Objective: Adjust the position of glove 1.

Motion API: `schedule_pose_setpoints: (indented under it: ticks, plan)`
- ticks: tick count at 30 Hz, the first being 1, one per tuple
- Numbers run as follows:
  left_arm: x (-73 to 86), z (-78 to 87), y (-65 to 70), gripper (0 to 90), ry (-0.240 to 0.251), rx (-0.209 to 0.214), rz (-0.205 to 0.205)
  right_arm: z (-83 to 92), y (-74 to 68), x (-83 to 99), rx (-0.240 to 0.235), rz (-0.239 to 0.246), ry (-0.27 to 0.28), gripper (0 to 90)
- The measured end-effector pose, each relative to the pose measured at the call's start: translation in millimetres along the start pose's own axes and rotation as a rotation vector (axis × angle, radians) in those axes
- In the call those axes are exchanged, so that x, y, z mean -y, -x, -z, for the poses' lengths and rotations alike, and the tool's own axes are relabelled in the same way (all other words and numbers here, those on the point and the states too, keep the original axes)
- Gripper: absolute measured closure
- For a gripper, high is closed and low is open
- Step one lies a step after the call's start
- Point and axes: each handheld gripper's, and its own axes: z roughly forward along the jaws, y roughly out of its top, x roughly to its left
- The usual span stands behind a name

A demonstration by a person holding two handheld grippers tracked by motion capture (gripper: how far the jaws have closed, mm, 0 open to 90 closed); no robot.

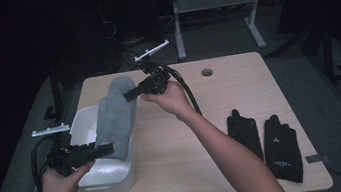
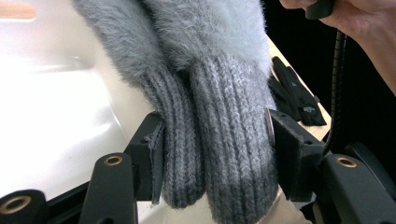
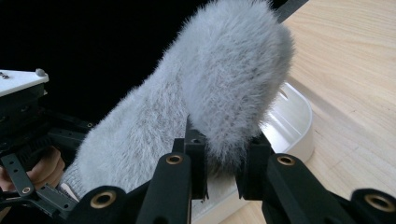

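Observation:
A pair of fluffy grey mittens [image 1: 117,116] hangs stretched between both grippers, above the near end of a white bin [image 1: 107,178]. My left gripper [image 1: 105,149] is shut on the two ribbed knit cuffs [image 2: 219,154], one pad [image 2: 156,154] pressing on each side. My right gripper [image 1: 130,94] is shut on the furry far end of the mittens [image 3: 210,93], its jaws squeezing the fur close together [image 3: 222,168]. The mittens run from the cuffs at the near left up to the fur tips at the far right.
The white bin [image 3: 292,121] stands on the left of a light wooden table [image 1: 184,139]. Two black gloves [image 1: 243,133] [image 1: 282,148] lie flat at the near right. A cable hole [image 1: 207,72] sits at the far edge. Dark floor and desk legs lie beyond.

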Motion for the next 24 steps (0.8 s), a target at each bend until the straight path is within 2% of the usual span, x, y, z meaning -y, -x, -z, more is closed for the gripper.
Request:
schedule_pose_setpoints:
  ticks: [12,24]
  plan:
    - [3.9,2.5,-7.4,43.1,-0.002,-0.018,0.011,-12.0,1.8,-1.4,-0.006,-0.006,-0.012,77.0]
    - [12.6,6.8,-19.0,43.1,0.001,-0.023,0.041,-28.4,1.7,-3.1,-0.018,-0.001,-0.030,77.0]
